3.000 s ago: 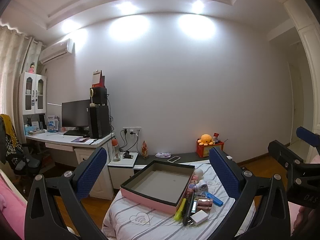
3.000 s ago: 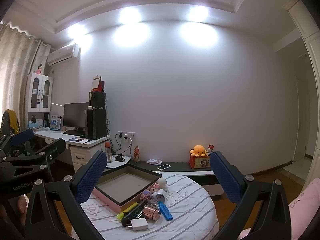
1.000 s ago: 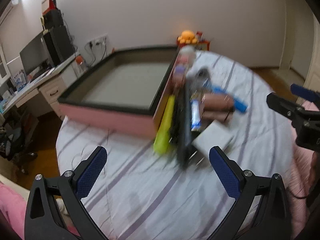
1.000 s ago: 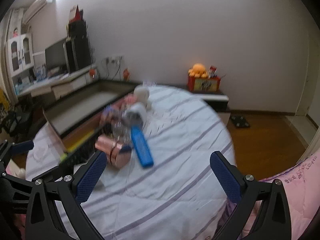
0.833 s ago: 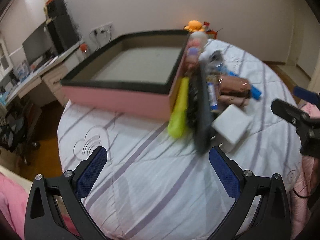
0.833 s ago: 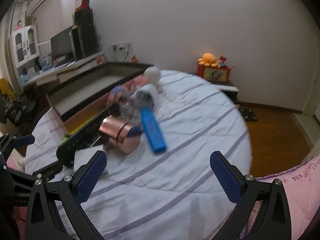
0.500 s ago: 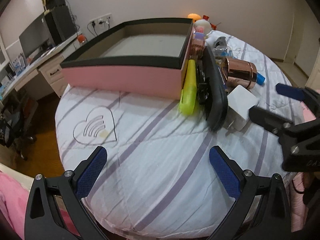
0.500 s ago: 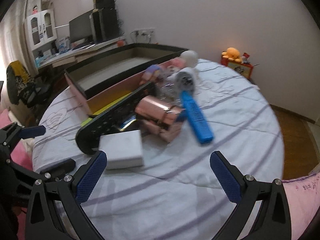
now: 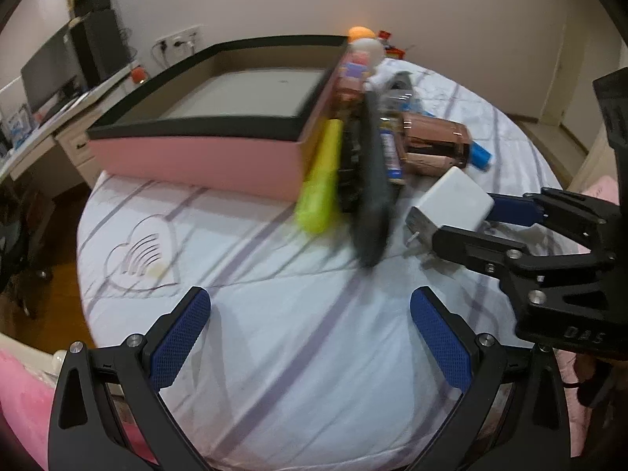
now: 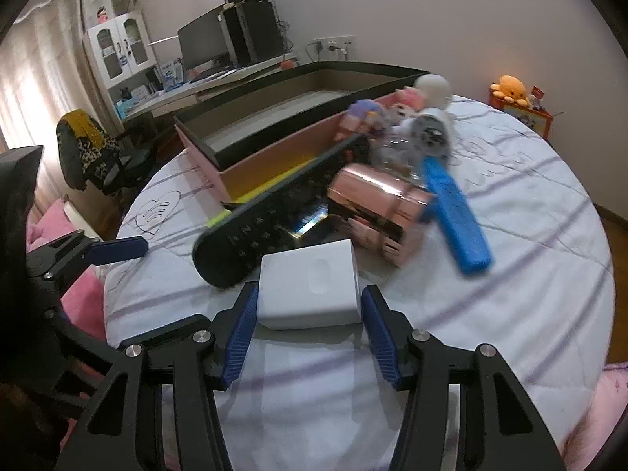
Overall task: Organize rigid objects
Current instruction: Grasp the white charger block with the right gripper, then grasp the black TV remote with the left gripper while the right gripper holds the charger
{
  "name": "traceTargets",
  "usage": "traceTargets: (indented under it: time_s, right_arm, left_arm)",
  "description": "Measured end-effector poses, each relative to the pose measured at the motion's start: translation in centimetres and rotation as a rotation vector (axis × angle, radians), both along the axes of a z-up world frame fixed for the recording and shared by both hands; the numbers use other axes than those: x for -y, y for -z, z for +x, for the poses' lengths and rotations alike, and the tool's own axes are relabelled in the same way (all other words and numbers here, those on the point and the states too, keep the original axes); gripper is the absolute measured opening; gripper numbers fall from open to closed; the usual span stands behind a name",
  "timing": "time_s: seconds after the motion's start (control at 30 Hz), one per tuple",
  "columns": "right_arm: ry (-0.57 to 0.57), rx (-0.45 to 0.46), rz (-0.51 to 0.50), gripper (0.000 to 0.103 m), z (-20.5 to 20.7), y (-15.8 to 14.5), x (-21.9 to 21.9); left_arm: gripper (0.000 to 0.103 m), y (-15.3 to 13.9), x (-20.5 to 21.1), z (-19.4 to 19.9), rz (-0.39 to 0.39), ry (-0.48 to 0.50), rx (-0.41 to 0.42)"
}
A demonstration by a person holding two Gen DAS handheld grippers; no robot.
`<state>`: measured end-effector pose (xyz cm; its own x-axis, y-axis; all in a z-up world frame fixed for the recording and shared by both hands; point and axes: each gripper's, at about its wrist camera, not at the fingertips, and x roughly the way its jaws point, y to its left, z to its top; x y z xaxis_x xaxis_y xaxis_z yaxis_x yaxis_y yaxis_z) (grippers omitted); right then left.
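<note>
On the striped bedcover (image 10: 510, 294), at the near end of the row of things beside the pink box (image 10: 274, 157), lies the white charger (image 10: 310, 288). The right gripper (image 10: 308, 324) has just been closing, and its blue pads now sit against both sides of the charger — a grasp, as far as I can judge. To do this step well, the hold should be firm before lifting, and the lift straight up, because the black remote (image 10: 274, 216) lies just beside and could be dragged. The left gripper (image 9: 310, 337) hangs wide open over bare cover, holding nothing — it could steady the box.
</note>
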<state>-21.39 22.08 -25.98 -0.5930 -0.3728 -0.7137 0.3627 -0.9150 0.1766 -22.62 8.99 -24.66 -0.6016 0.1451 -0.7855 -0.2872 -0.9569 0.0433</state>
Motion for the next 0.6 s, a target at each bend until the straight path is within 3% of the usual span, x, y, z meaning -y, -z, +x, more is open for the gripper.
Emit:
traceTargets:
  time_s: [0.23, 0.27, 0.37, 0.43, 0.5, 0.6]
  right_arm:
    - [0.085, 0.004, -0.025, 0.055, 1.3, 0.0, -4.6]
    - [0.093, 0.005, -0.038, 0.055, 1.3, 0.1, -5.2]
    - [0.096, 0.008, -0.067, 0.055, 1.1, 0.2, -6.0]
    - [0.092, 0.004, -0.066, 0.055, 1.0, 0.3, -6.0]
    - [0.089, 0.004, -0.072, 0.055, 0.9, 0.3, -6.0]
    - [0.087, 0.005, -0.084, 0.055, 0.8, 0.4, -6.2]
  left_arm:
    - [0.102, -1.2, -2.1, -0.5, 0.010, 0.010, -0.083]
    - [0.098, -1.3, -2.2, -0.8, 0.012, 0.005, -0.092]
    - [0.069, -1.4, -2.5, -1.7, 0.016, 0.000, -0.090]
    - [0.063, -1.0, -2.7, -2.4, 0.009, 0.004, -0.055]
    - [0.048, -0.9, -2.9, -2.4, -0.030, -0.008, -0.065]
    - [0.045, -0.9, -2.9, -2.0, -0.034, 0.008, -0.063]
